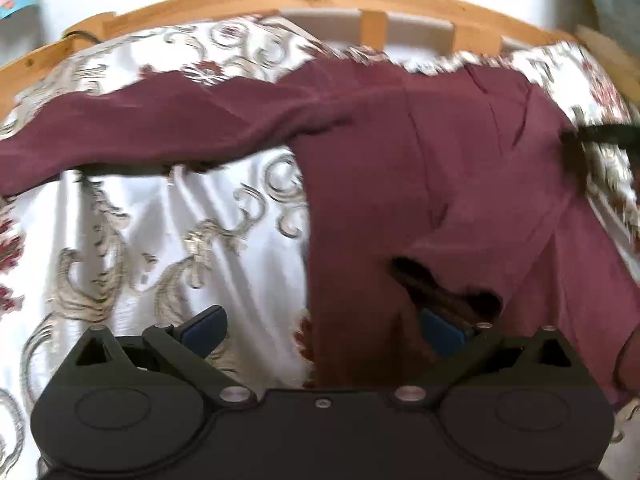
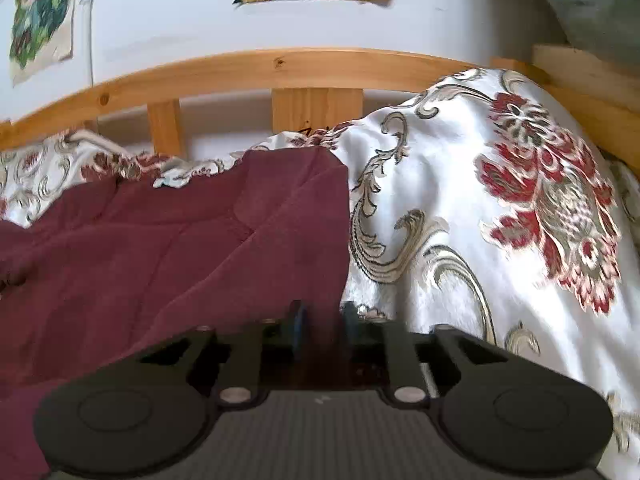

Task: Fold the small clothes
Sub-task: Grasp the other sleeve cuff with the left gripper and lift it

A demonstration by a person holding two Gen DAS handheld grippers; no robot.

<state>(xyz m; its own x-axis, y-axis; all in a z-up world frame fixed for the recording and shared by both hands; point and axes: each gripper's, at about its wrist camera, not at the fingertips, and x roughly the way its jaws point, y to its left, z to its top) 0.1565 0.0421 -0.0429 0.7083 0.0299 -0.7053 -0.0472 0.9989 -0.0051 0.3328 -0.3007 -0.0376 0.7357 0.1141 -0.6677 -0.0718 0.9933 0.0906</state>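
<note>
Beside the wooden headboard [image 2: 260, 66], our right gripper [image 2: 322, 326] clamps the maroon garment [image 2: 160, 248]; our left gripper [image 1: 320, 330] gapes.

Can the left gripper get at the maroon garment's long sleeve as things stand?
Probably yes. The left gripper is open at the garment's near edge, and the sleeve lies flat on the bedspread up and left of it, with nothing lying in between.

A maroon garment [image 1: 420, 168] lies spread and creased, one long sleeve stretching leftward ahead of the left claw [image 1: 320, 328]; its right edge sits between the right claw's [image 2: 322, 320] fingers.
</note>
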